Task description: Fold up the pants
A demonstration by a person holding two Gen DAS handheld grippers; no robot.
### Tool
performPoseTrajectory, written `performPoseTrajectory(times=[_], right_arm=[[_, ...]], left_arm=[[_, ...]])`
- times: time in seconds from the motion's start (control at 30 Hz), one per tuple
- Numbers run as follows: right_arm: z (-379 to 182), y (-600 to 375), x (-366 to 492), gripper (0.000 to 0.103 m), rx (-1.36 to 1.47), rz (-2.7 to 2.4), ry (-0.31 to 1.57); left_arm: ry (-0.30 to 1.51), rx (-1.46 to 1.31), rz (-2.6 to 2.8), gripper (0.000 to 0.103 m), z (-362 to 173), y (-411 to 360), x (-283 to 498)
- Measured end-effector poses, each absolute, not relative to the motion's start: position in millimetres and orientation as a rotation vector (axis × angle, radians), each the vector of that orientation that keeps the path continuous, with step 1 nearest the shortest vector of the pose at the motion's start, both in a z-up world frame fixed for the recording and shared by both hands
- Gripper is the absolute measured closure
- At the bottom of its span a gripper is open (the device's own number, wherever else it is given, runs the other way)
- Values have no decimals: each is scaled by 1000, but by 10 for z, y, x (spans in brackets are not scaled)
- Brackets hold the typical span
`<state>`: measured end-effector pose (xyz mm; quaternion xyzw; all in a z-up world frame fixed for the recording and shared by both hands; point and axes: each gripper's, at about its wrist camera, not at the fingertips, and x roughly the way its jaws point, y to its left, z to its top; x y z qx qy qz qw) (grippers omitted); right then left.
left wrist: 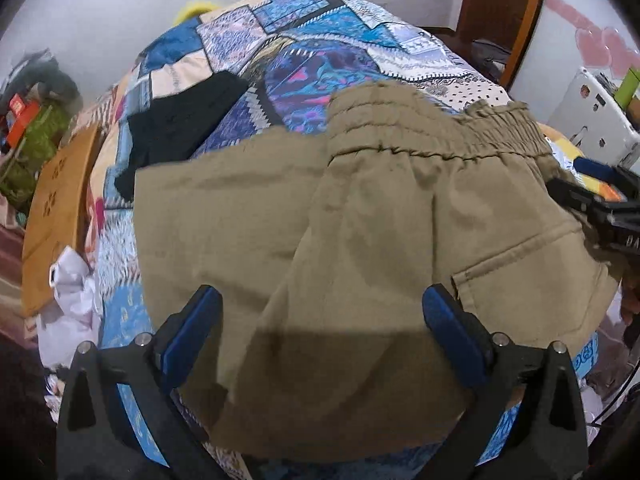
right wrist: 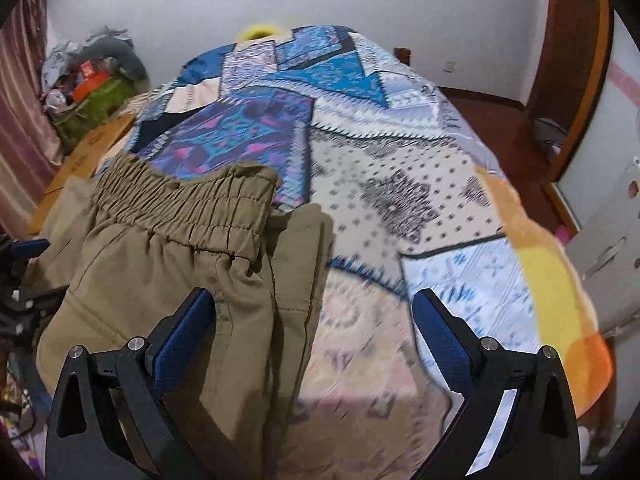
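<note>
Pants (left wrist: 360,220): khaki, soft woven cloth, light and limp, lying on a patchwork bedspread (right wrist: 400,200), already doubled over in layers. Spread ahead of and between the fingers of the left tongs (left wrist: 322,328), which stand wide open and hold nothing. Sit ahead and to the left of the right tongs (right wrist: 308,332), also wide open and empty, over bare quilt. Likely to sag and slide layer on layer. Best taken at the gathered elastic waistband (right wrist: 188,204) or a stitched side seam, pinching all layers together. Leg ends cut off below both views. Number of layers unclear. Black garment (left wrist: 180,128) beyond, left of the left tongs; kind hard to tell.
</note>
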<state>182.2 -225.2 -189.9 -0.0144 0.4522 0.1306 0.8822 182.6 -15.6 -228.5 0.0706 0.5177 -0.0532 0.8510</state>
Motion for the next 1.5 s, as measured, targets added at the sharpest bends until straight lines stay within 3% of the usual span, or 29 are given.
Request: performPoseTrajectory(times=[0.03,0.1,0.17,0.3,0.37,0.47,0.57,0.8,1.1,1.23,1.3,1.5], right_arm=[[-1861,-2267,1833,20,-16,291,939],[-1768,-2269,1796,37,8,364,926],[-1686,-2228,1734,38,1,400,887],[-1601,-2105,1695,38,-3,415,823],[-1601,-2048,1746,38,13,426,821],[-1672,-1916,1881,59,-14,441,865],[-1770,-1843,1993,61,-38,445,907],[-1810,-1836,2013,68,-116,459,941],[-1590,-1912,1730,68,-117,467,893],[-1550,-1971,1558,54,-118,468,873],[-1599,-1984,1481,45,-126,463,866],[-1755,-2038,1416,45,-121,427,906]], left_arm=[[1074,170,-105,1,-2257,-179,1831],[1060,204,-101,7,-2211,-183,1825],[1058,214,-103,17,-2141,-163,1836],[999,209,-140,28,-1946,-171,1889],[973,198,-159,47,-1869,-211,1951],[977,214,-160,60,-1873,-308,2118],[1036,220,-172,64,-2024,-375,2272],[1061,214,-140,59,-2210,-269,2274],[936,154,-142,60,-1660,-37,1963],[978,115,-119,37,-1781,190,1846],[1054,82,-123,33,-1972,277,1822],[1084,17,-84,21,-2249,512,1598]])
